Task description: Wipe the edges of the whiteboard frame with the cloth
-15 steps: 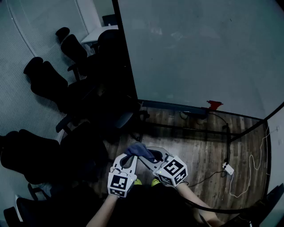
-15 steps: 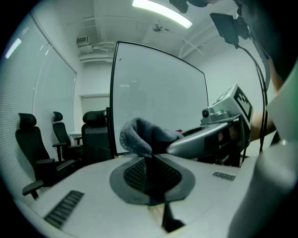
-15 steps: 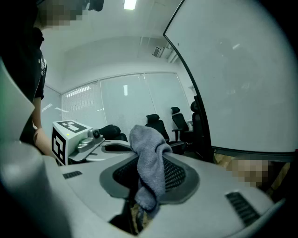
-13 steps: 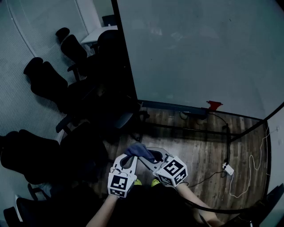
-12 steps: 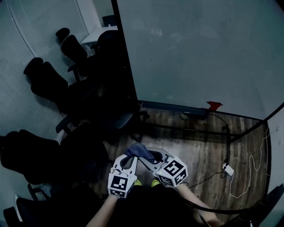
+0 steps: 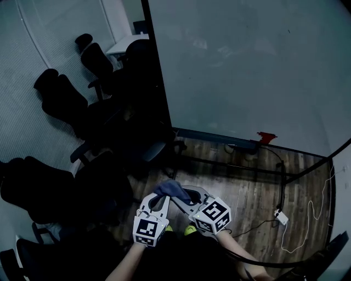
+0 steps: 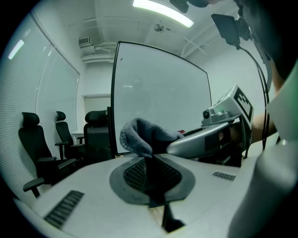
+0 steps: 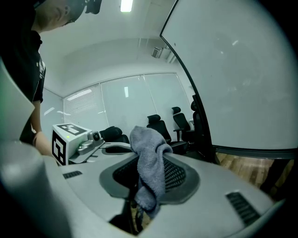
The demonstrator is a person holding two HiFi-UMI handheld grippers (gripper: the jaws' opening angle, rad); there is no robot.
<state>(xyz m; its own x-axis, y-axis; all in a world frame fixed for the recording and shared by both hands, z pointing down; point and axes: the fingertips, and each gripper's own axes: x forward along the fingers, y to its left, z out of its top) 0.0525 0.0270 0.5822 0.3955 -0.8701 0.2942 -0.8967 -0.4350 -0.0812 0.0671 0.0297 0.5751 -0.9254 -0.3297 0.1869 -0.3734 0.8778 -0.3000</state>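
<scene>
In the right tool, cloth draped lengthwise.

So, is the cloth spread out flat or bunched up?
Bunched up: the cloth hangs crumpled and folded over itself, pinched in the fingers of the right gripper.

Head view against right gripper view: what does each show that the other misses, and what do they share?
Only the head view: the thin white cable trailing over the wooden floor and the small red object at the black-framed whiteboard's lower edge. Only the right gripper view: the ceiling light strip, the glass wall with blinds, and the fluffy grey cloth hanging down between the right gripper's closed jaws. Both: the cloth, the whiteboard, the black office chairs and the left gripper.
</scene>
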